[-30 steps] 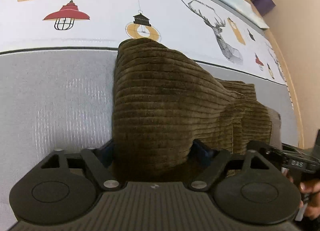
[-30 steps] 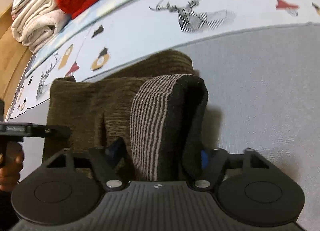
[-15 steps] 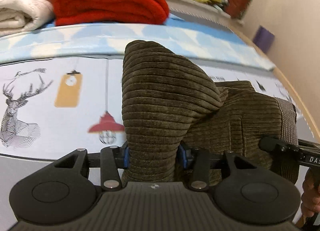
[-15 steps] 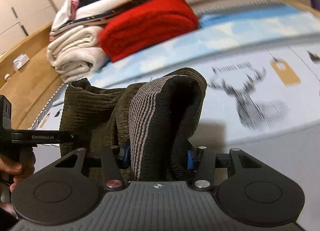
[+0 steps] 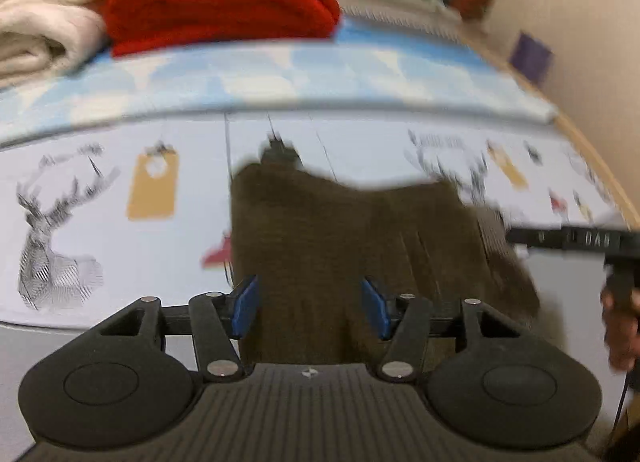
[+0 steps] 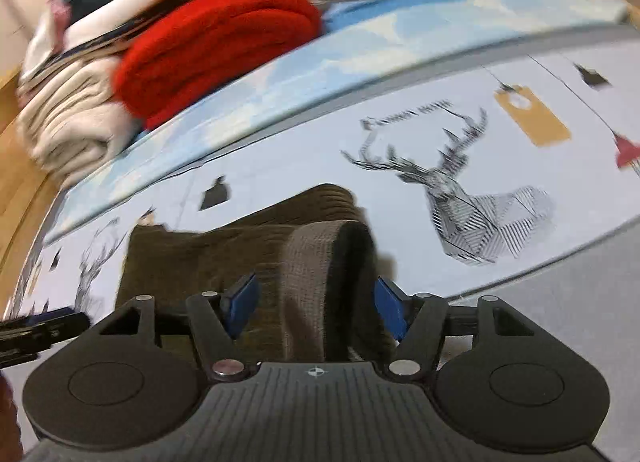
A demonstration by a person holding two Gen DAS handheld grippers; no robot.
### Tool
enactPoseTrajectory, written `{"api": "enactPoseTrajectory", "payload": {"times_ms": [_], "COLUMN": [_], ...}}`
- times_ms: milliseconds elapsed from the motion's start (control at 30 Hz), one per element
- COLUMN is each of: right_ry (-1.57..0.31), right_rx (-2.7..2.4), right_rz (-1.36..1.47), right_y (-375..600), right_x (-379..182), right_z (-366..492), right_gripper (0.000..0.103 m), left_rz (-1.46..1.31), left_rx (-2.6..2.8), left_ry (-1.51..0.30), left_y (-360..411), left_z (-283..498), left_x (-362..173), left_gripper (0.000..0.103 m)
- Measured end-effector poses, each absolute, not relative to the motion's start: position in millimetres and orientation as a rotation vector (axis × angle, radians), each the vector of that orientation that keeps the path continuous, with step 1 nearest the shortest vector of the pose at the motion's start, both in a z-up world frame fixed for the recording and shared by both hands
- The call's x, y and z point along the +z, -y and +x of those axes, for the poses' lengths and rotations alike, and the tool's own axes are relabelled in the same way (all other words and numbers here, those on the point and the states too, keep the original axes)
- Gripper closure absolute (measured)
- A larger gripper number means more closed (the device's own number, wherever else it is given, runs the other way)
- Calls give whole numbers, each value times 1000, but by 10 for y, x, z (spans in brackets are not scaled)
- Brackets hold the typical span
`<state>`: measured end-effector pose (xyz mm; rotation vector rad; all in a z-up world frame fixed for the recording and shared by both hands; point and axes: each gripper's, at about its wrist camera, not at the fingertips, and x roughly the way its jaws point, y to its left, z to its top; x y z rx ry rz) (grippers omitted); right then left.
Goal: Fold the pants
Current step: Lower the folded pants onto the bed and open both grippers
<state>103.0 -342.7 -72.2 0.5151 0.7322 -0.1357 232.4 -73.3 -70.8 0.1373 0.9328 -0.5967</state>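
Now I am holding my left hand-held gripper (image 5: 310, 312) and right hand-held gripper (image 6: 316, 310) spread wide around the brown corduroy pants (image 5: 352, 246), which, through the blur, seem to be lying on the printed bed sheet (image 5: 100, 221).

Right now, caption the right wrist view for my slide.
Right gripper with olive corduroy pants bunched between its spread pads, over a deer-print sheet.
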Motion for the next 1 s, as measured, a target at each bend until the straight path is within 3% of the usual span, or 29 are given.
{"api": "enactPoseTrajectory", "payload": {"times_ms": [100, 167, 233, 300, 400, 500, 600, 767, 1000], "right_ry": [-854, -972, -960, -918, -909, -994, -901, -641, -498], "right_rx": [-95, -135, -158, -156, -123, -136, -213, -260, -235], "right_rz": [433, 371, 420, 427, 360, 316, 317, 308, 244], "right_y": [3316, 3263, 3310, 3310, 3244, 3206, 3185, 3083, 2723], "right_x": [-852, -1046, -1032, -934, -914, -1055, -812, -269, 38], "right_z": [1121, 1157, 1137, 1108, 1102, 1112, 983, 537, -217], "right_gripper": [31, 23, 24, 35, 36, 26, 38, 29, 29], "left_rz": [320, 396, 387, 356, 435, 534, 462, 316, 232], "left_rx": [-589, -587, -605, -672, -735, -711, -652, -541, -394], "left_ry": [-1109, -1059, -1008, -966, -1028, -994, -934, -749, -547], "left_y": [869, 922, 930, 903, 940, 996, 948, 682, 329], "left_z": [2241, 2135, 2060, 1968, 1885, 1788, 1738, 1449, 647], "left_x": [-1125, -1136, -991, -879, -1041, -1152, -962, -493, -108], "left_gripper": [40, 39, 40, 40, 39, 36, 35, 17, 12]}}
